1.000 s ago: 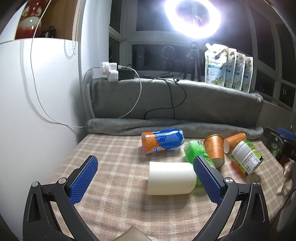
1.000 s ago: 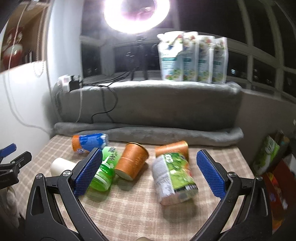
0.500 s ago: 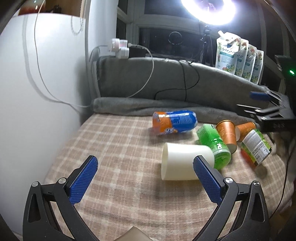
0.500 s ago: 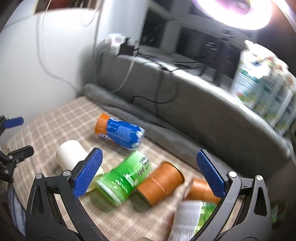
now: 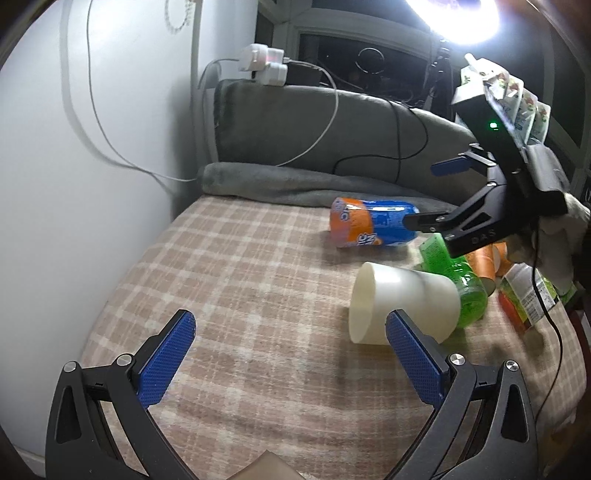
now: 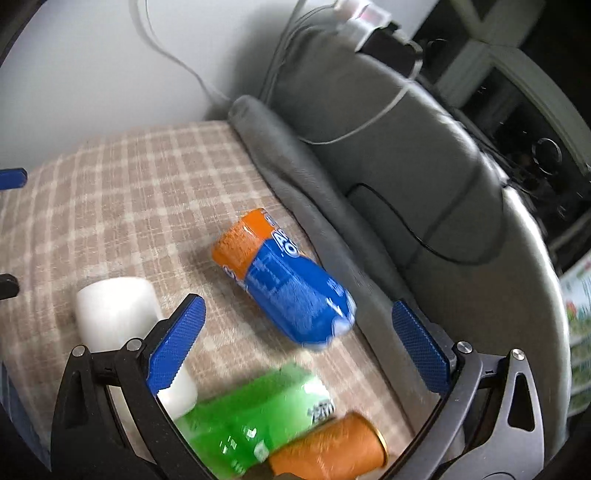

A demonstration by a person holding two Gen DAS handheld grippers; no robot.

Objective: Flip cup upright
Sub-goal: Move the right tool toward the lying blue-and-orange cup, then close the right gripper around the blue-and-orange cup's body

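Plaid cloth [image 5: 258, 295] in beige and tan covers the surface, with a grey cushion [image 5: 314, 125] along its far side and a white wall [image 5: 92, 184] to the left. Seen from the left wrist, the left gripper [image 5: 290, 360] hangs low over the cloth with its blue-padded fingers [image 5: 166, 362] spread wide and nothing between them. The white cup [image 5: 402, 304] lies on its side just beyond the right-hand finger, its open mouth turned toward the wall. A green bottle [image 5: 458, 280] lies touching the cup's far end, and a blue-and-orange packet [image 5: 373, 227] lies on its side further back, near the cushion. Orange paper cups [image 5: 484, 262] and a labelled packet [image 5: 528, 295] sit at the right edge. The right gripper [image 5: 439, 195] reaches in from the right above the blue-and-orange packet, fingers apart. A ring light [image 5: 465, 18] glares at the top, with white chargers [image 5: 264, 66] and cables on the cushion.

From the right wrist, the right gripper [image 6: 295, 345] looks down with fingers [image 6: 177, 343] wide and holding nothing. The blue-and-orange packet [image 6: 284, 280] lies on the cloth [image 6: 129, 192] in the gap between them. The white cup [image 6: 118, 310] lies on its side partly behind the left-hand finger. The green bottle [image 6: 255, 413] and an orange paper cup [image 6: 332, 450] lie at the bottom, both blurred. The grey cushion [image 6: 388, 155] runs along the right.
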